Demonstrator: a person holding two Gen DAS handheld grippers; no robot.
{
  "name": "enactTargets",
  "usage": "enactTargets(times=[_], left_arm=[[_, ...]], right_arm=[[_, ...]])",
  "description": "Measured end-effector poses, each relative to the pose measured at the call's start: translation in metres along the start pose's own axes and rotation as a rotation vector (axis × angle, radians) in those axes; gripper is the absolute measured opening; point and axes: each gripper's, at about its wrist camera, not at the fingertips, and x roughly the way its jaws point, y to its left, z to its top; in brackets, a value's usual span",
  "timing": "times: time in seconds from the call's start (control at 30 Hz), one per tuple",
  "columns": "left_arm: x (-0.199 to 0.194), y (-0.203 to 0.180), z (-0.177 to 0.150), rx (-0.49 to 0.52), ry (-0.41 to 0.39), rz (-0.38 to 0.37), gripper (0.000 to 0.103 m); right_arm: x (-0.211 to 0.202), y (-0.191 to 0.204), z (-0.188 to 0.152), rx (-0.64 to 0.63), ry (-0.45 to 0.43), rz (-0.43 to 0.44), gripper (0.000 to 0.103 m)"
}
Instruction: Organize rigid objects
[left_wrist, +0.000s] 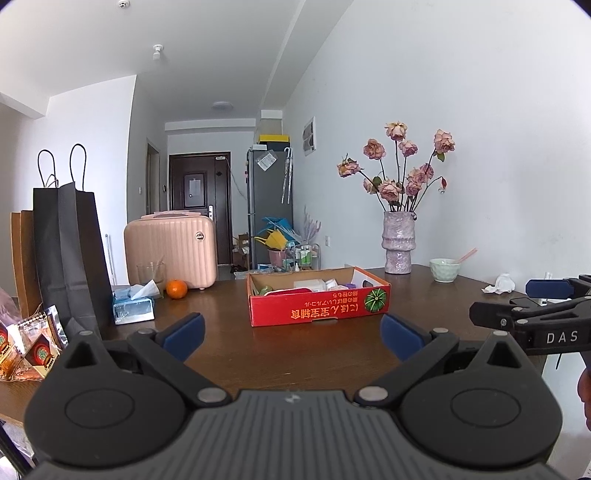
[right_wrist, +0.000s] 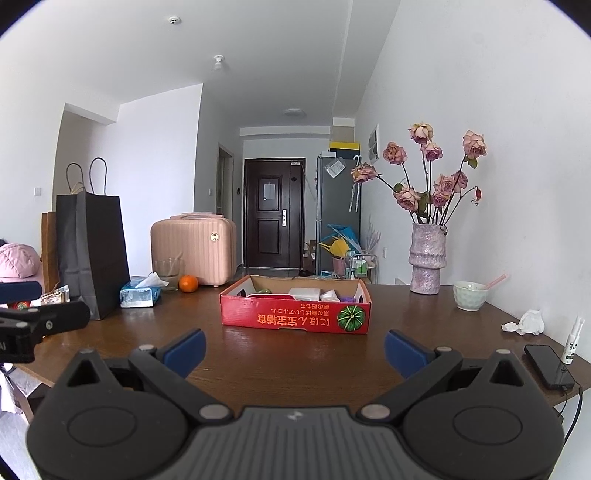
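My left tool (left_wrist: 293, 334) hangs with its blue fingers spread wide and nothing between them, just short of the red cardboard box (left_wrist: 317, 308) on the brown surface (left_wrist: 221, 325). My right tool (right_wrist: 294, 347) is likewise wide apart and empty, facing the same box from nearby. Inside the box lie white packets and a few small items I cannot tell apart. Left of the box sit an orange (right_wrist: 188, 283), a tissue pack (right_wrist: 140, 293) and a black paper bag (right_wrist: 92, 254). Right of the box stand a vase of dried roses (right_wrist: 427, 258), a pale bowl (right_wrist: 470, 295), a crumpled tissue (right_wrist: 526, 322) and a phone (right_wrist: 549, 366).
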Motion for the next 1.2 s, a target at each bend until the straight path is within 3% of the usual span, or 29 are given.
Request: enactTargets(times=[0.93, 1.2], left_arm=[[0.0008, 0.0034, 0.0000, 0.001, 0.001, -0.003, 0.103], [-0.0018, -0.0009, -0.0022, 0.043, -0.024, -0.021, 0.103]], right_arm=[[-0.0013, 0.0005, -0.0008, 0.003, -0.008, -0.009, 0.103], [-0.0012, 0.0015, -0.0017, 0.003, -0.007, -0.008, 0.103]])
